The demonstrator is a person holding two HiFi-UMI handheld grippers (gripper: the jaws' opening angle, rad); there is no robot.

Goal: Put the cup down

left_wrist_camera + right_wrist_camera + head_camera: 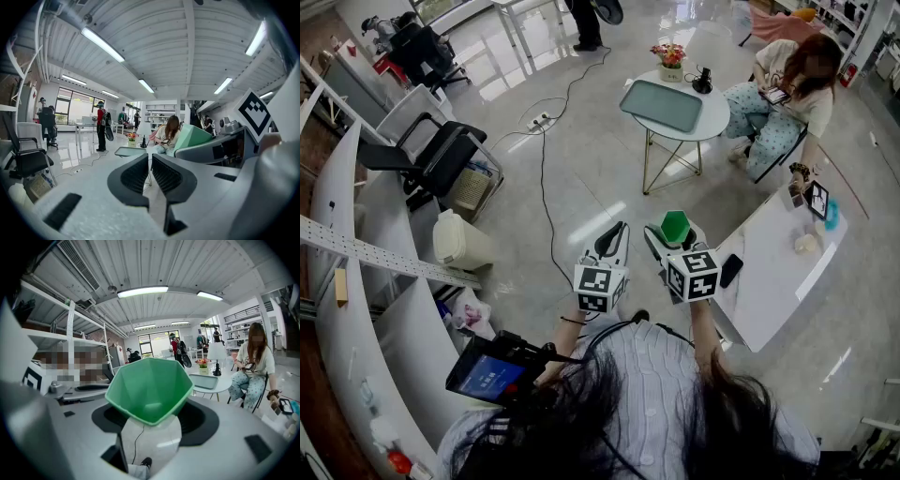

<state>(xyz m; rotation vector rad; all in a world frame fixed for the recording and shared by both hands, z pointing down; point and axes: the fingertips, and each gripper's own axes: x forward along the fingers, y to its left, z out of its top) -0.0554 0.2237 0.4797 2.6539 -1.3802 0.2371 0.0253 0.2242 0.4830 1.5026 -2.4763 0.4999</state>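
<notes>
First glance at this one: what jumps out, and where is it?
The green cup stands out most, held in the air between the jaws of the right gripper. Beside it the left gripper is shut and empty. Beyond them stands a round white table bearing a grey-green tray, with a seated person next to it.

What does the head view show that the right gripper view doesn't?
Only the head view shows the white bin on the floor and the wearer's dark hair. Only the right gripper view shows the ceiling lights and the wall shelves. Both show the green cup held in the right gripper, the round table and the seated person.
</notes>
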